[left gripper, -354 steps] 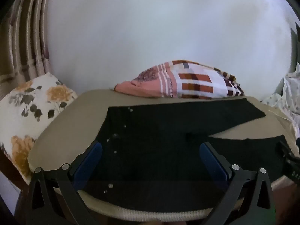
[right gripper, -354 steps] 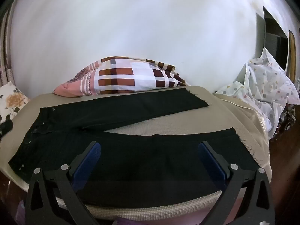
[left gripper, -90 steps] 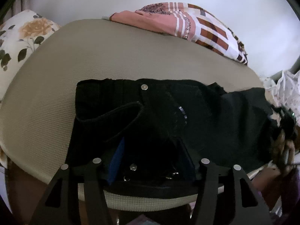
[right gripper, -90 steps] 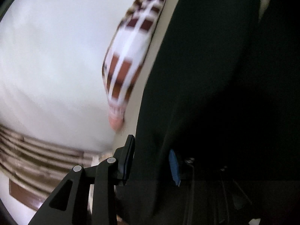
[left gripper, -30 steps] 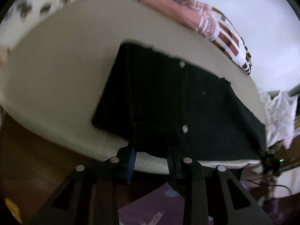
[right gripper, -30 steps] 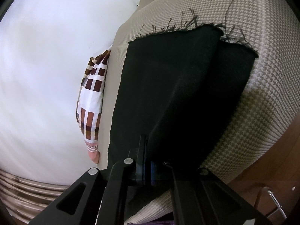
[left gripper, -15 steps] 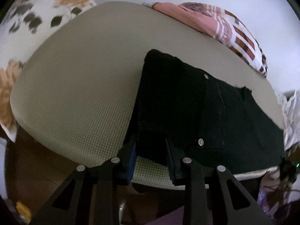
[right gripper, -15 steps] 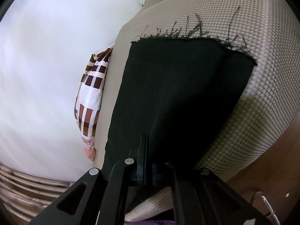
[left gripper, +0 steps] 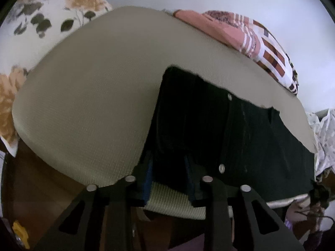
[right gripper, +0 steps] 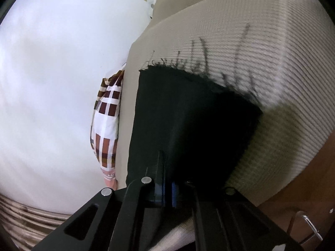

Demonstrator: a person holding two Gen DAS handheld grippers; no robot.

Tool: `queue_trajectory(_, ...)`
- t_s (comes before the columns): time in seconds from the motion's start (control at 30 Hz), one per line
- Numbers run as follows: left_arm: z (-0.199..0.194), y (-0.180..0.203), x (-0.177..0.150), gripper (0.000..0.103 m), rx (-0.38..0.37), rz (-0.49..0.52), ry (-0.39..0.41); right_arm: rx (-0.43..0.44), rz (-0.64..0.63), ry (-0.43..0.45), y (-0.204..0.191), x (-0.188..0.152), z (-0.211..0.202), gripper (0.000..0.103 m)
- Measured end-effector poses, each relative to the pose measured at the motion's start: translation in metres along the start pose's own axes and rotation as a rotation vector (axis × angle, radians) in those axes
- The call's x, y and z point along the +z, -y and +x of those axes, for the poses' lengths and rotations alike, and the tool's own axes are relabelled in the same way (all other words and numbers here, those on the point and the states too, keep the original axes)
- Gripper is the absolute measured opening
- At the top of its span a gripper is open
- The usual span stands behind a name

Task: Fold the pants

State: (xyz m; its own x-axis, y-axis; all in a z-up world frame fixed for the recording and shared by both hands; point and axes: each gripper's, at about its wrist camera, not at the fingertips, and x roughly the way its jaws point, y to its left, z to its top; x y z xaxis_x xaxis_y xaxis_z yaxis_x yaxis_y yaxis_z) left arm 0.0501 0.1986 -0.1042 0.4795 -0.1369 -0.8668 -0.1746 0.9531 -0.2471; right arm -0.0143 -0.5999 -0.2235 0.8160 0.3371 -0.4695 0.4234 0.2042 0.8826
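The black pants (left gripper: 240, 129) lie lengthwise on the beige cushioned bench (left gripper: 88, 104), the two legs laid one on the other. My left gripper (left gripper: 169, 167) is shut on the waistband end at the bench's near edge. In the right wrist view the frayed cuff end of the pants (right gripper: 188, 113) lies flat on the bench (right gripper: 282, 83). My right gripper (right gripper: 173, 179) is shut on the near edge of that cuff end. Loose black threads stick out past the hem.
A pink and brown plaid pillow (left gripper: 257, 39) lies along the wall behind the pants; it also shows in the right wrist view (right gripper: 106, 125). A floral cushion (left gripper: 41, 21) sits at the bench's left end. A white dotted cloth (left gripper: 324, 138) lies at the right end.
Both grippers have kept their hold on the pants. The left end has slid a little to the right on the bench. The cuff end now lies flatter, with the two hems lined up.
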Motion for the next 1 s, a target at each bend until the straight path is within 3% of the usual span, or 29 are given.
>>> queue_trajectory(0.17,-0.002,0.004,0.001,0.023,0.014,0.015,0.002,0.065,-0.148,0.056,-0.051,0.007,-0.014,0.004)
queue_trajectory(0.23,0.004,0.002,-0.003,0.023,0.011,0.009,-0.017,0.026,-0.223,0.082,-0.059,0.005,-0.022,0.003)
queue_trajectory(0.37,0.008,-0.005,-0.007,0.023,-0.002,-0.023,-0.025,-0.046,-0.058,0.045,0.004,0.004,-0.021,0.002)
queue_trajectory(0.67,0.012,-0.003,-0.005,0.023,0.006,-0.017,-0.026,0.126,0.141,0.047,0.051,0.013,-0.037,0.003)
queue_trajectory(0.73,0.013,-0.003,-0.006,0.023,0.004,-0.019,-0.025,0.125,0.138,0.072,0.052,0.018,-0.043,0.003)
queue_trajectory(0.87,0.014,-0.003,-0.004,0.024,0.002,-0.012,-0.027,0.053,0.104,0.159,0.052,0.032,-0.063,0.005)
queue_trajectory(0.97,0.014,-0.003,-0.003,0.024,0.0,-0.008,-0.022,-0.188,-0.046,0.295,0.015,0.042,-0.089,0.009)
queue_trajectory(1.0,0.014,-0.003,-0.004,0.024,0.0,-0.005,-0.016,-0.207,-0.129,0.32,-0.011,0.041,-0.091,0.009)
